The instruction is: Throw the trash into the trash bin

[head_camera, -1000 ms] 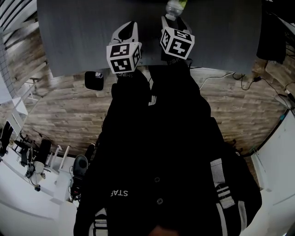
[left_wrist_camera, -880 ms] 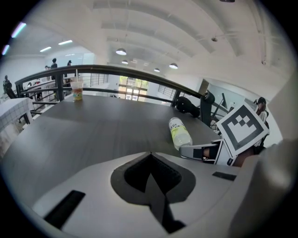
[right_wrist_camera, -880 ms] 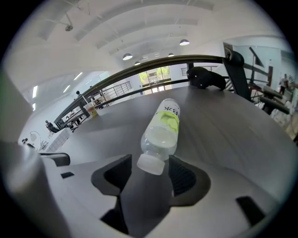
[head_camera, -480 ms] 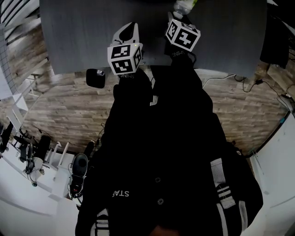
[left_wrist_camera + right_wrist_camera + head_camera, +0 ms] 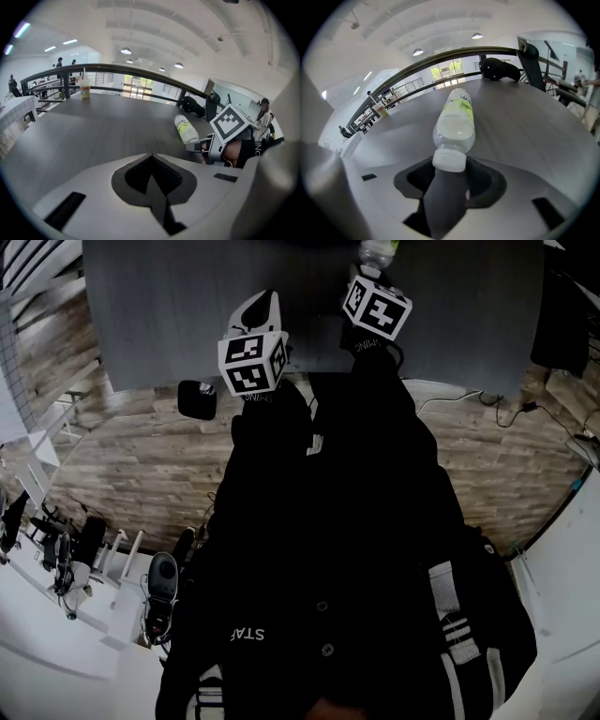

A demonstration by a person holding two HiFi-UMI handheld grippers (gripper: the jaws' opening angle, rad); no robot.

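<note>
The clear plastic bottle with a yellow-green label and white cap (image 5: pixel 453 123) lies on its side on the dark grey tabletop (image 5: pixel 525 122). The right gripper (image 5: pixel 447 176) points down at it, and the cap sits right at the mouth of its spread jaws, which have just been closing; they do not yet pinch it. The left gripper (image 5: pixel 152 161) hovers over bare tabletop just beside it, its jaws pressed together on nothing.
</note>
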